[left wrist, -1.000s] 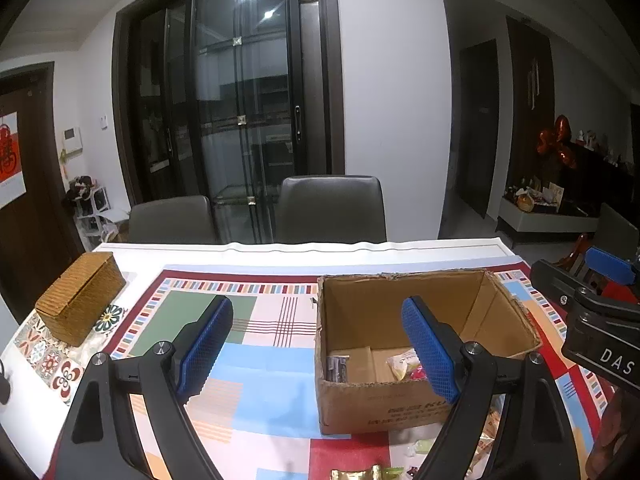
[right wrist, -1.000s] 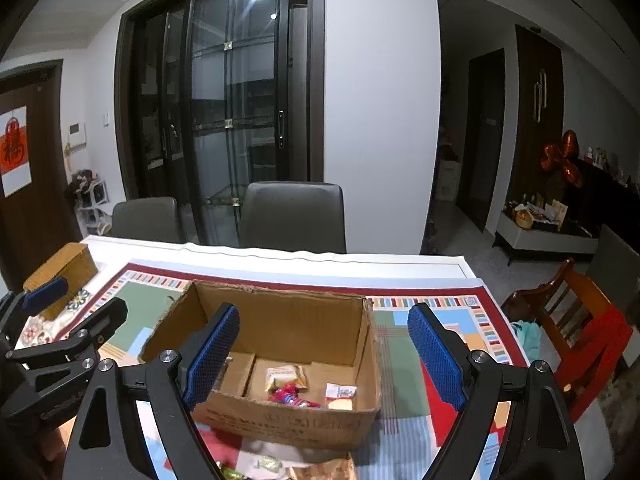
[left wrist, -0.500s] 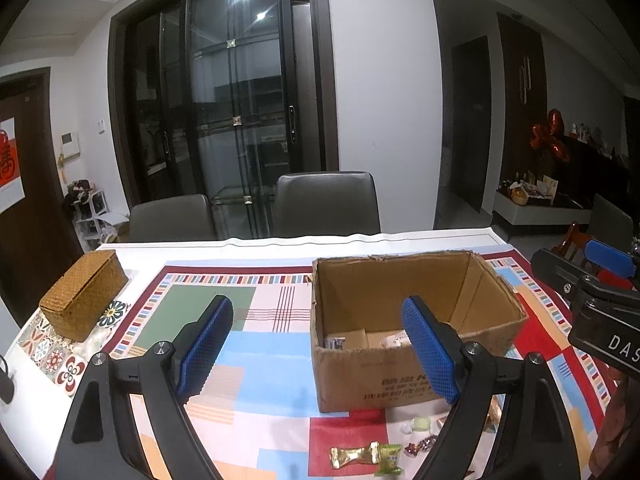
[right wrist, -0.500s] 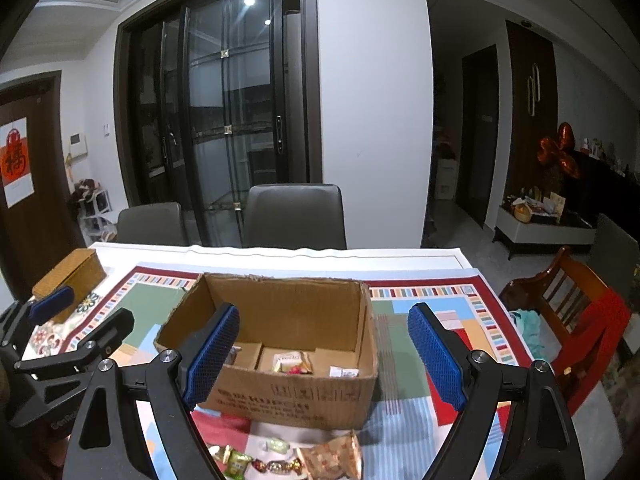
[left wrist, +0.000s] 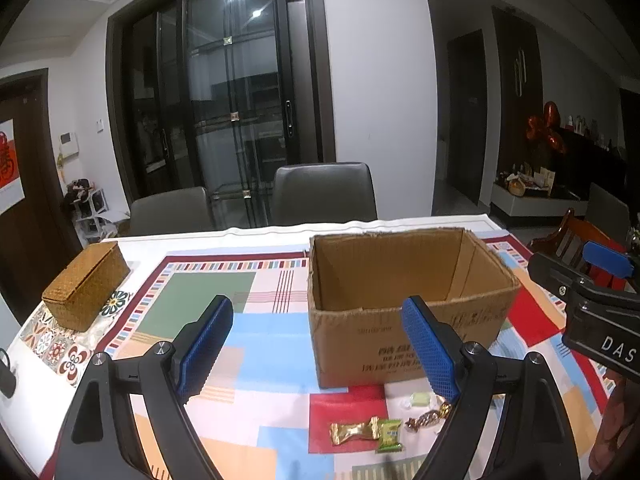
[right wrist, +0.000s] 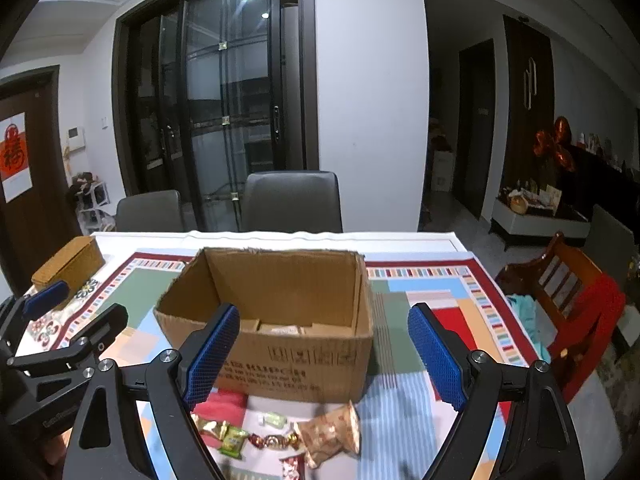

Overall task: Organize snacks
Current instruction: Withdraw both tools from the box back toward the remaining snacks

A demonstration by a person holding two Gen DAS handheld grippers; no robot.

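An open cardboard box (left wrist: pixel 404 316) (right wrist: pixel 280 344) stands on a colourful tablecloth. Wrapped snacks lie loose in front of it: a gold candy (left wrist: pixel 352 432), a green packet (left wrist: pixel 390 436) (right wrist: pixel 233 442), a pale candy (left wrist: pixel 420 399) and a brown crumpled bag (right wrist: pixel 332 434). More packets show low inside the box (right wrist: pixel 280 327). My left gripper (left wrist: pixel 316 344) is open above the cloth, left of the box front, holding nothing. My right gripper (right wrist: pixel 322 354) is open, straddling the box's front wall from above, also with nothing between its pads.
A woven lidded basket (left wrist: pixel 86 284) sits at the table's left end. Two grey chairs (left wrist: pixel 324 192) stand behind the table, and a wooden chair (right wrist: pixel 568 300) with red cloth is at the right. Each gripper shows at the other view's edge (left wrist: pixel 592 300) (right wrist: pixel 60 344).
Both views have drawn back and sunk. The box interior is now mostly hidden behind its front wall, and the loose snacks in front have come into view. Both grippers stayed open.
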